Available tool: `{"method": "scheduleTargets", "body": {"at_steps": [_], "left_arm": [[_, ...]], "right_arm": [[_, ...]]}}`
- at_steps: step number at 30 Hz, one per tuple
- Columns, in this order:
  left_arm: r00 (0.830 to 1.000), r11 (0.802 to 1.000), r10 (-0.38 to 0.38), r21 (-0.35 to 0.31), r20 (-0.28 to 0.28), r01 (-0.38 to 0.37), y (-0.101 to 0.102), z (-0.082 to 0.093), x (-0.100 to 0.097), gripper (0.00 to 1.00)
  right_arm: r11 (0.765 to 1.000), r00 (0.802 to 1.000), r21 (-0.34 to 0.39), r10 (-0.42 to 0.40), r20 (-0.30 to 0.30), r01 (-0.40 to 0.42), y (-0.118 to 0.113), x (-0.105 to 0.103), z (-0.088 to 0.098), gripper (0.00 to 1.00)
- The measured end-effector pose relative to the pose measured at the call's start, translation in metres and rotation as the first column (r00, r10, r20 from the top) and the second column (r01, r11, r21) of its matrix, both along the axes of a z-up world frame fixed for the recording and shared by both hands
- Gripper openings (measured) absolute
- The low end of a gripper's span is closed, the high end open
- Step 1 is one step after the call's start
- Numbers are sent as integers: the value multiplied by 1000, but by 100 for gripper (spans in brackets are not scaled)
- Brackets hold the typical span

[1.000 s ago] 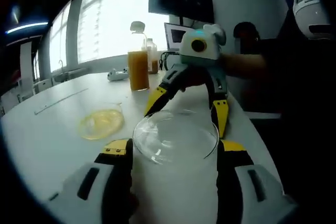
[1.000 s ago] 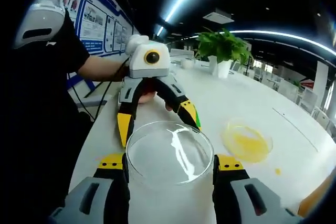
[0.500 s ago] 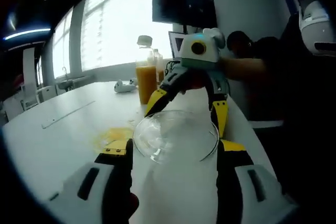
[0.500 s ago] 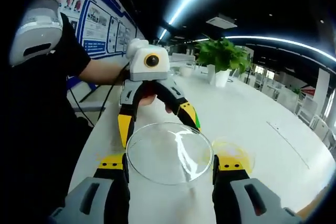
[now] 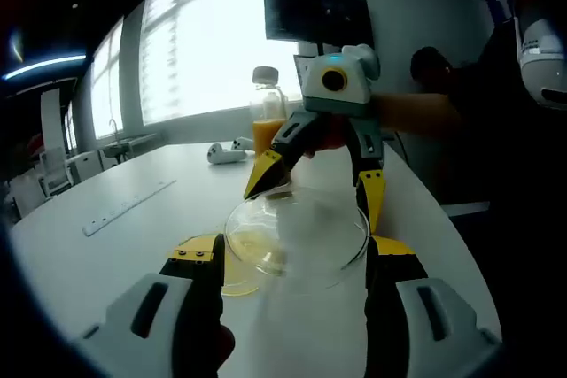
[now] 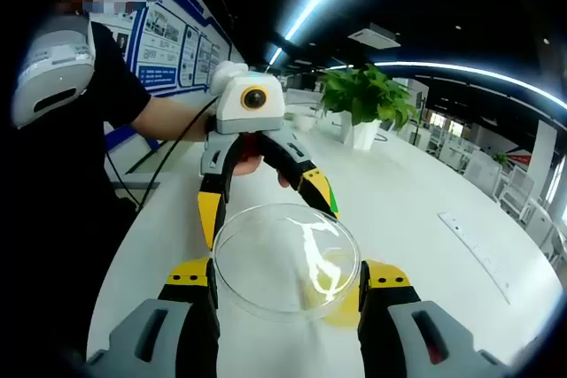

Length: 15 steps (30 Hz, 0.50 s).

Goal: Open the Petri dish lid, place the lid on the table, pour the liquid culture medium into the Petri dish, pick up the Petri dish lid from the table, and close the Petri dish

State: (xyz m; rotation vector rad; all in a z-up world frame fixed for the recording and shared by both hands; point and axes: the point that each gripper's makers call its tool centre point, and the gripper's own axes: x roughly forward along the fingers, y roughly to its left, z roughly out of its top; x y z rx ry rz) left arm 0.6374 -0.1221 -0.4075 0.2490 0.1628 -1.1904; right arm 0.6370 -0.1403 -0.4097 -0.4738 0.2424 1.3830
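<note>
- Left gripper view: the left gripper (image 5: 292, 258) has its fingers (image 5: 197, 254) closed partway on the rim of the Petri dish lid (image 5: 297, 235), one finger on each side. The right gripper (image 5: 321, 185) comes in from the far side with its yellow tips at the far rim of the same lid; whether they press on it cannot be told. The Petri dish (image 5: 237, 279), holding yellow medium, sits on the white counter (image 5: 115, 245) below the lid and partly under it. A bottle (image 5: 267, 121) of orange liquid stands upright further back
- Right gripper view: the right gripper (image 6: 285, 282) fingers (image 6: 383, 277) flank the lid (image 6: 285, 258) at its rim, lid raised off the counter (image 6: 407, 210). The dish (image 6: 341, 307) shows yellow beneath the lid's near edge
- Task status, judged: opening, pouring and lid pickup look done; lowering and seating the lid on the dish remains
</note>
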Motion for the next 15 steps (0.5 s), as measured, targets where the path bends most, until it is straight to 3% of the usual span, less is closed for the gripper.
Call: {"method": "scheduleTargets", "body": {"at_steps": [15], "left_arm": [[1000, 1000, 6, -4, -7, -6, 3, -1, 22, 55]], "right_arm": [[1000, 1000, -6, -13, -5, 13, 2, 22, -2, 57]]}}
